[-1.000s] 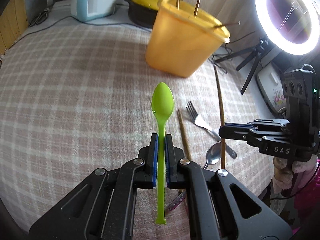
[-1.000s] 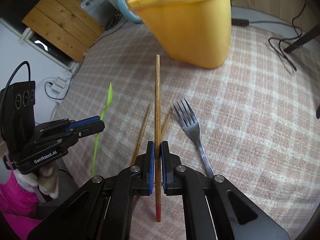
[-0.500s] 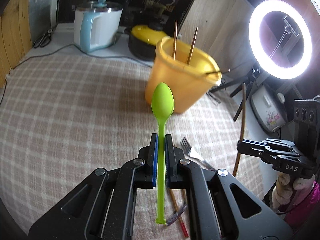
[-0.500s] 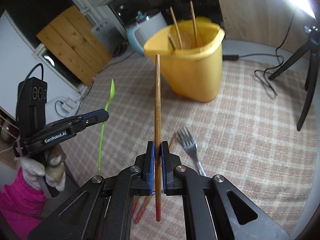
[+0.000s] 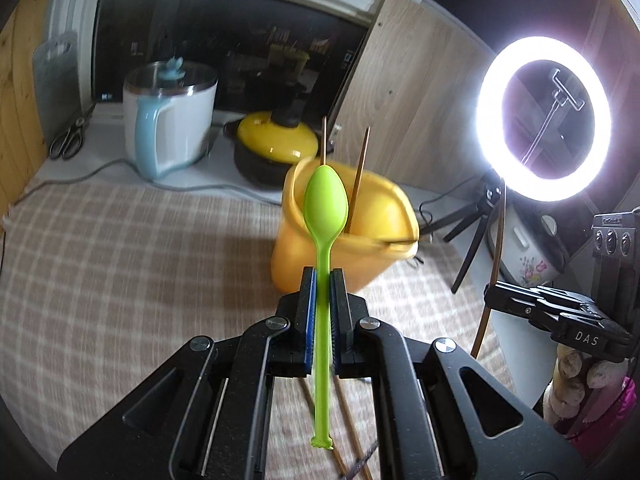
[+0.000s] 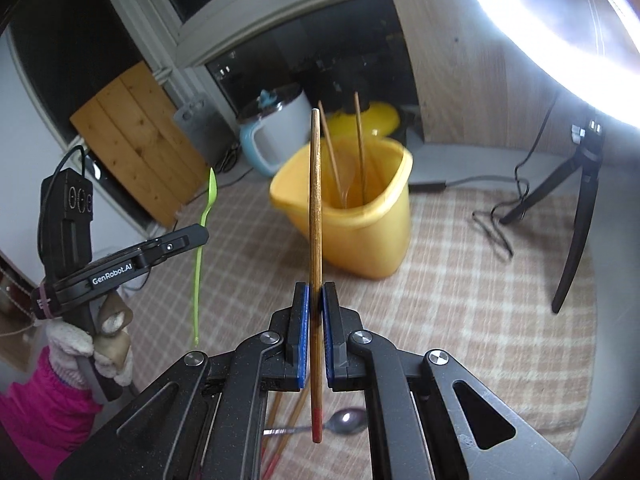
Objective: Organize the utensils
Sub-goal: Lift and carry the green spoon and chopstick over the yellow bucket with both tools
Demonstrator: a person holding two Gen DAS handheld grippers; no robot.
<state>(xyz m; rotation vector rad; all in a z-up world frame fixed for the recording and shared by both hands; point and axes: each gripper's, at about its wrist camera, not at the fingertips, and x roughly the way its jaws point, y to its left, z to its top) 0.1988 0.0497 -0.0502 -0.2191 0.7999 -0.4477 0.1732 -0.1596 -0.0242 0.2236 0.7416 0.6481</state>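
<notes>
Frame centre, left gripper [image 5: 323, 280]: jaws clamped on green plastic spoon [image 5: 325, 208]
Frame centre, right gripper [image 6: 315, 292]: jaws clamped on wooden chopstick [image 6: 315, 216]

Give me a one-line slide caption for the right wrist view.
Right tongs clamp a red-tipped wooden chopstick upright before the yellow plastic bin already holding chopsticks.

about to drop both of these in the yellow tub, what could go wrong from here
1. The left gripper and right gripper head for the same yellow tub; side by side, they might collide at its rim.
2. The two chopsticks already leaning inside could deflect the long chopstick as it goes in.
3. The green spoon is pinched only on its thin handle, so it may swivel or slip.
</notes>
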